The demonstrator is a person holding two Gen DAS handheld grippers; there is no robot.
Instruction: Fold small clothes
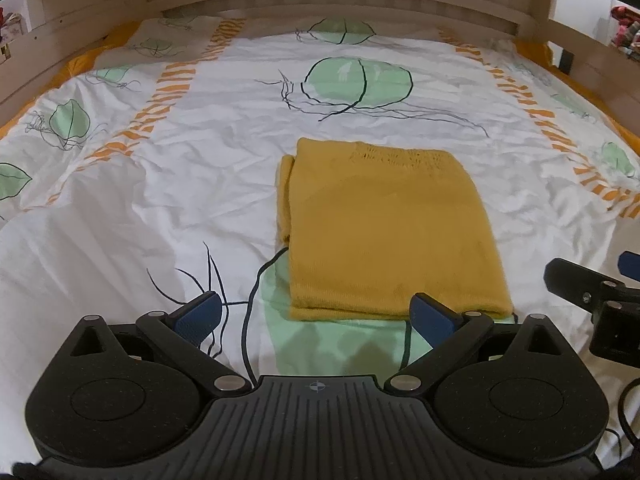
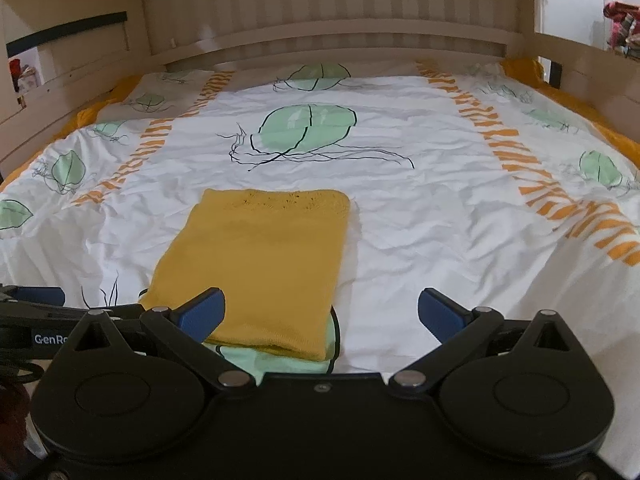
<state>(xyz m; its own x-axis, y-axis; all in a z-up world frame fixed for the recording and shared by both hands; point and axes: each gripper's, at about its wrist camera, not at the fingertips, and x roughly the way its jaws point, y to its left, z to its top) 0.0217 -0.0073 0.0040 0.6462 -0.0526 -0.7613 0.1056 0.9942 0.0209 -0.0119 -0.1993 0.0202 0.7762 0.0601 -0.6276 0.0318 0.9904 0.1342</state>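
Observation:
A mustard-yellow knitted garment [image 1: 384, 224] lies folded into a flat rectangle on the bed cover, and the right wrist view shows the same garment [image 2: 260, 264]. My left gripper [image 1: 316, 318] is open just short of the garment's near edge, nothing between its blue pads. My right gripper [image 2: 320, 312] is open too, off the garment's near right corner, with its left pad [image 2: 204, 312] over the cloth's front edge; I cannot tell if it touches. Part of the right gripper [image 1: 592, 292] shows at the right edge of the left wrist view.
The bed cover [image 1: 200, 184] is white and wrinkled, with green leaf prints and orange striped bands. A wooden slatted headboard [image 2: 328, 36] stands at the far end, and wooden rails [image 1: 600, 76] run along both sides. Colourful items [image 2: 624, 28] sit beyond the right rail.

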